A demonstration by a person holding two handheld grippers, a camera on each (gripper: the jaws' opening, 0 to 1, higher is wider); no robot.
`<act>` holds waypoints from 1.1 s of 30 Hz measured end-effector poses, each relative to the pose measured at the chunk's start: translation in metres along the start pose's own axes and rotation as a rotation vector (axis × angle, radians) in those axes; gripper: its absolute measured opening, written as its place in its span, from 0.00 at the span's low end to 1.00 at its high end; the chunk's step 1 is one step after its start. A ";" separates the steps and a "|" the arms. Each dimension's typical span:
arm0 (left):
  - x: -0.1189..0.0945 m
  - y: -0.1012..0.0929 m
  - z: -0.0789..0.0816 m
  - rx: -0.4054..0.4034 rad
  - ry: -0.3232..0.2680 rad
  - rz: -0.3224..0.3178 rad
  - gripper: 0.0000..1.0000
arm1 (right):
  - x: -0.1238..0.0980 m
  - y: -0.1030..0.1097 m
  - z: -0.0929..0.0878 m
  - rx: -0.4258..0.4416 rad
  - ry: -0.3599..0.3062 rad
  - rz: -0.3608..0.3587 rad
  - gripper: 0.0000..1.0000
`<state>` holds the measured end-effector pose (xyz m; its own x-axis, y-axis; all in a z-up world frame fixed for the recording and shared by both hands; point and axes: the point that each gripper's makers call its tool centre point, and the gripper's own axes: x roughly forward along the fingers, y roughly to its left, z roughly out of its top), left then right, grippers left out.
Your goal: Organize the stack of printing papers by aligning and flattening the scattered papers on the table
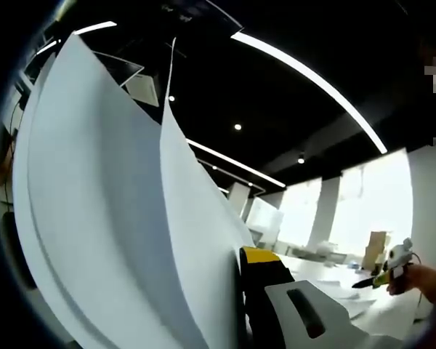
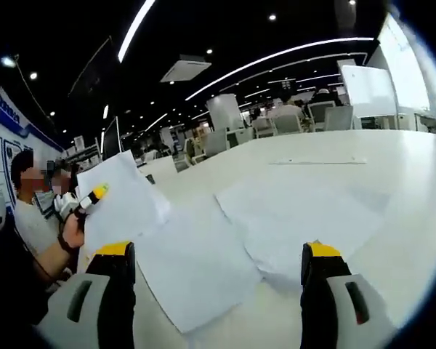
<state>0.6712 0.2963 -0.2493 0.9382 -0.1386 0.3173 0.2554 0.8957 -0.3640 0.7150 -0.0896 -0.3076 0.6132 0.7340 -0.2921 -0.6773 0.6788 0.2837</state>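
Several white printing papers stand raised and bowed, fanning apart at the top. My left gripper is shut on them; one yellow-tipped fingertip shows beside the sheets, the other is hidden behind them. In the right gripper view the same left gripper, held by a hand, lifts a sheet off the table at the left. More scattered papers lie flat and overlapping on the white table. My right gripper is open above them, jaws wide apart with nothing between. It also appears far right.
A thin flat strip lies further out on the table. Chairs and desks line the far side, with a white board at the right. A person is at the left edge.
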 end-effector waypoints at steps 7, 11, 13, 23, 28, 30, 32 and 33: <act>0.000 0.000 0.000 0.001 0.002 0.001 0.10 | 0.000 -0.024 -0.001 0.008 0.015 -0.055 0.90; 0.000 0.000 0.000 0.002 0.003 0.002 0.10 | 0.000 -0.031 0.001 0.013 0.016 -0.071 0.90; 0.000 0.000 0.000 0.002 0.003 0.002 0.10 | 0.001 -0.034 0.002 0.013 0.015 -0.076 0.90; 0.000 -0.001 -0.001 0.003 0.005 0.003 0.10 | 0.005 -0.055 0.011 0.001 0.013 -0.105 0.90; 0.000 -0.002 -0.001 0.003 0.005 0.003 0.10 | 0.007 -0.067 0.016 -0.001 0.007 -0.129 0.90; 0.000 -0.002 -0.001 0.003 0.005 0.002 0.10 | 0.007 -0.069 0.018 0.006 -0.005 -0.127 0.90; 0.000 -0.002 -0.001 0.003 0.005 0.002 0.10 | 0.008 -0.073 0.020 0.009 -0.016 -0.136 0.90; 0.000 -0.002 -0.001 0.002 0.004 0.002 0.10 | 0.008 -0.079 0.019 0.004 -0.014 -0.162 0.90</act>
<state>0.6712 0.2943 -0.2492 0.9397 -0.1387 0.3127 0.2530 0.8969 -0.3626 0.7814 -0.1369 -0.3153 0.7202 0.6148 -0.3213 -0.5673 0.7886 0.2374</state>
